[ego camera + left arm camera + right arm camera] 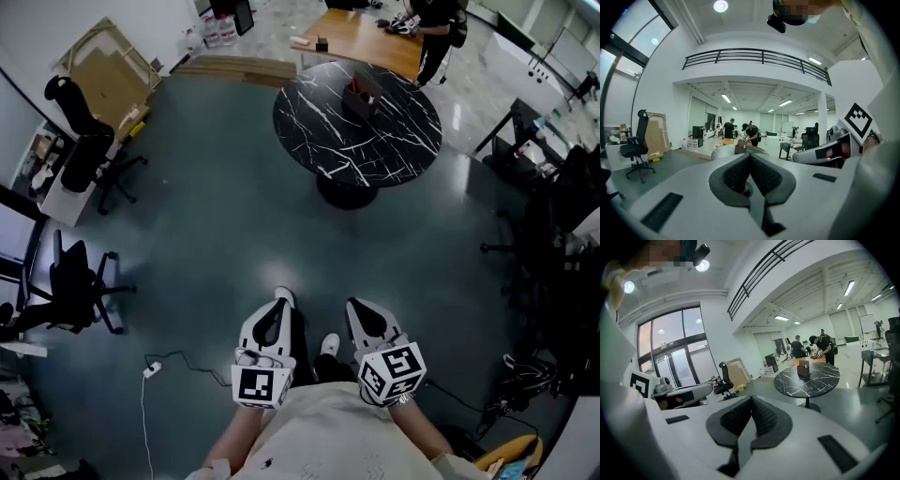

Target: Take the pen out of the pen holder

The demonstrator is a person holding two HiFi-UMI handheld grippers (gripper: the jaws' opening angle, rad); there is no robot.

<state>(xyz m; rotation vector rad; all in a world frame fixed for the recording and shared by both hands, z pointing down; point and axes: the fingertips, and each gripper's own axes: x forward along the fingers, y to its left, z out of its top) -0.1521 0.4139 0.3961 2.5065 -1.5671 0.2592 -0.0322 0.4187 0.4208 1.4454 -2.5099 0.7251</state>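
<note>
Grey floor (216, 206) fills the frame; table (394, 141) at upper centre carries the pen holder (361, 97). At lower centre, left gripper (283, 298) and right gripper (354, 305) are clenched, empty, well apart from it.

No legible text, label, brand or number anywhere.
</note>
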